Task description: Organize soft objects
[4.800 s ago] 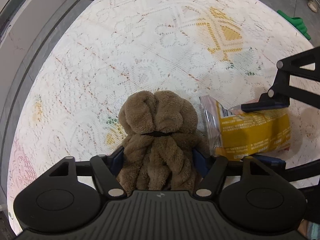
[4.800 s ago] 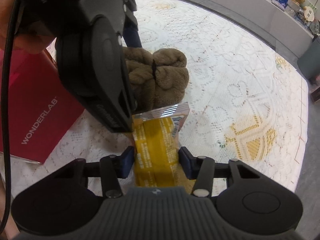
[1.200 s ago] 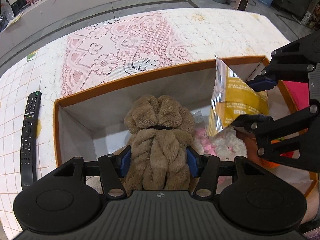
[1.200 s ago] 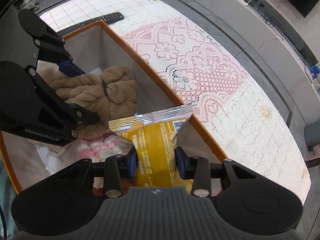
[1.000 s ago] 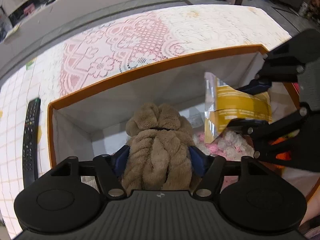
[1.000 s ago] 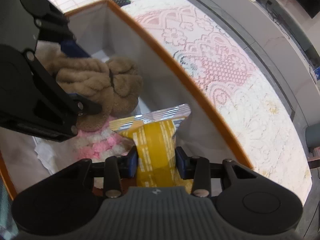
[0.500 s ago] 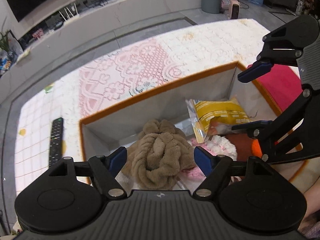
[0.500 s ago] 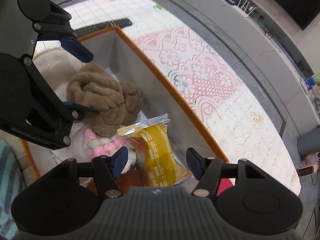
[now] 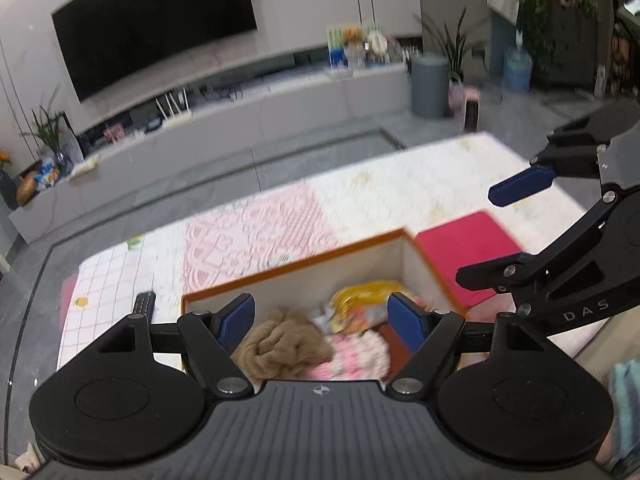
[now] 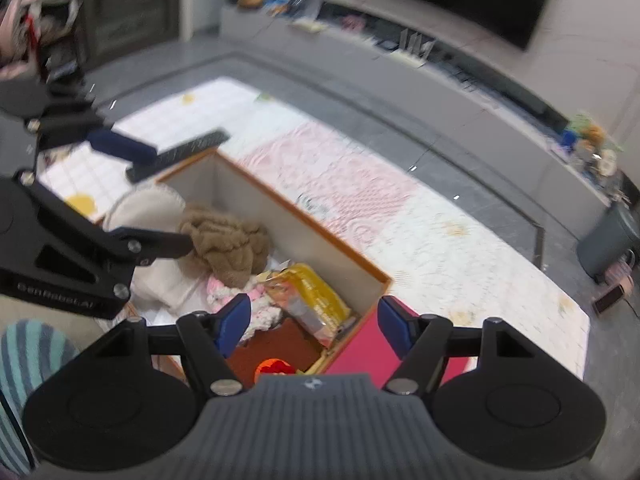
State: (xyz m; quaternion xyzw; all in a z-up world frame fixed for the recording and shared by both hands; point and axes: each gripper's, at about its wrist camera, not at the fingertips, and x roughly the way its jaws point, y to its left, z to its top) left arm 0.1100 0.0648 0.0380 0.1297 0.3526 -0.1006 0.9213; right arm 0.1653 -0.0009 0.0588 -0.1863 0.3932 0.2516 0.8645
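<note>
An orange-rimmed box (image 9: 292, 268) (image 10: 304, 216) stands on the lace-covered table. In it lie a brown plush bundle (image 9: 280, 344) (image 10: 228, 244), a yellow snack bag (image 9: 360, 300) (image 10: 312, 300) and a pink-and-white fluffy item (image 9: 360, 354) (image 10: 224, 292). My left gripper (image 9: 320, 312) (image 10: 152, 196) hangs open above the box, clear of the brown bundle. My right gripper (image 10: 314, 314) (image 9: 480, 236) is above the box's right end; its jaws are opening and nothing is between them. The bag lies loose below it.
A red flat package (image 9: 464, 248) (image 10: 360, 352) lies just right of the box. A black remote (image 9: 143, 304) (image 10: 188, 148) lies to its left. A white cushion (image 10: 144, 208) and an orange item (image 10: 274, 367) are also inside. A striped sleeve (image 10: 28, 360) shows at lower left.
Both grippers opened, leaving the brown bundle and the yellow bag in the box, then rose and tilted up. The TV wall now shows behind the table.
</note>
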